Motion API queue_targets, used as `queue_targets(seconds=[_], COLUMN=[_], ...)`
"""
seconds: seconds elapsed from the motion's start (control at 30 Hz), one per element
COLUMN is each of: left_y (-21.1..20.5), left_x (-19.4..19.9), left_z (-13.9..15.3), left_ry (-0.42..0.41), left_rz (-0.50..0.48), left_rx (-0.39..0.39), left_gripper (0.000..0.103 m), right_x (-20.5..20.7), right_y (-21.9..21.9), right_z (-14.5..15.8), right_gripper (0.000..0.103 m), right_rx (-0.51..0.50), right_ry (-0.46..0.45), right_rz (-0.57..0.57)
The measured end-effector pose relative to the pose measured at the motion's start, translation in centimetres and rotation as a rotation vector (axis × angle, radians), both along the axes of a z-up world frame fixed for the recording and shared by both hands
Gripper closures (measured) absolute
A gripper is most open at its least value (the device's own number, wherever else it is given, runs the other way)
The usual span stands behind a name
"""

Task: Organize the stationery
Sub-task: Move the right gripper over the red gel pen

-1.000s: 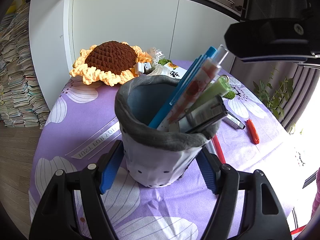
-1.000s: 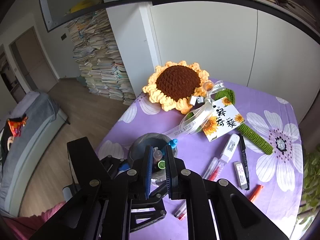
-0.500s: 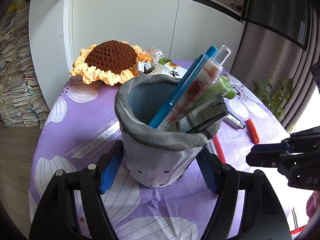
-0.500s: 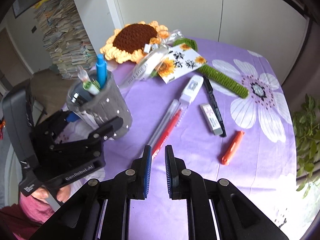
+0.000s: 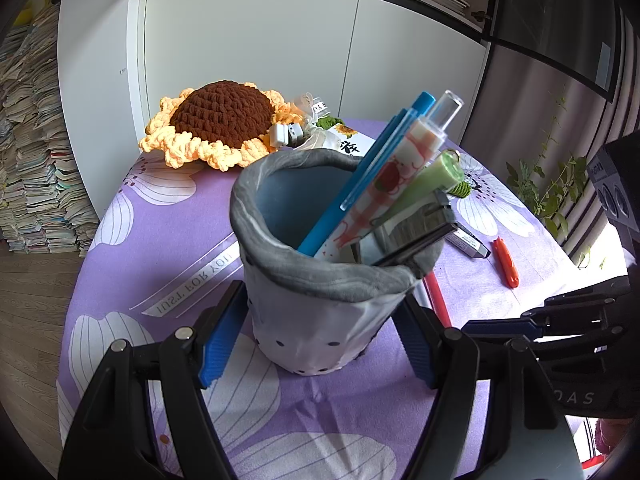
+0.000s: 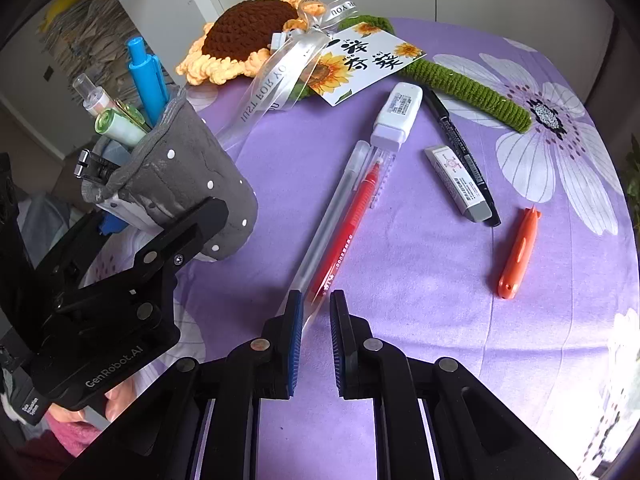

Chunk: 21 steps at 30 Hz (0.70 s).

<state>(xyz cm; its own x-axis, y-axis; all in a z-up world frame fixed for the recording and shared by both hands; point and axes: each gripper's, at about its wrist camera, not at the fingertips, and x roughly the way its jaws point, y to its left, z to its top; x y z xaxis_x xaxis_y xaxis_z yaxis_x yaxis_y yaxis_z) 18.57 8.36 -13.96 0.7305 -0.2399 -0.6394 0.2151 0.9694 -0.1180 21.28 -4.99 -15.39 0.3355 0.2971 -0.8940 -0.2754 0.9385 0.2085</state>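
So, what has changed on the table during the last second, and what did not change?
The right claw moved from above the pen holder down to the table, and its fingers opened slightly; they now stand at the near end of the clear pen and the red pen, holding nothing. The left claw stayed around the holder's base, and the items lying on the cloth did not move.
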Motion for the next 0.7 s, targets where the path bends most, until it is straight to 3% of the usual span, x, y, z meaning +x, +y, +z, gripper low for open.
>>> queue_targets(seconds=[0.17, 0.33, 0.7], left_y=[0.0, 0.0, 0.0], left_x=[0.0, 0.0, 0.0], left_z=[0.0, 0.0, 0.0], left_ry=[0.000, 0.000, 0.001], left_rz=[0.000, 0.000, 0.000], left_rx=[0.000, 0.000, 0.000], left_gripper=[0.031, 0.031, 0.031], right_x=[-0.3, -1.1, -1.5], right_y=[-0.2, -1.1, -2.2], right_z=[0.0, 0.2, -0.1], right_gripper=[0.090, 0.090, 0.093], right_rx=[-0.065, -0.211, -0.194], right_ry=[-0.014, -0.057, -0.049], right_rz=[0.001, -0.020, 0.033])
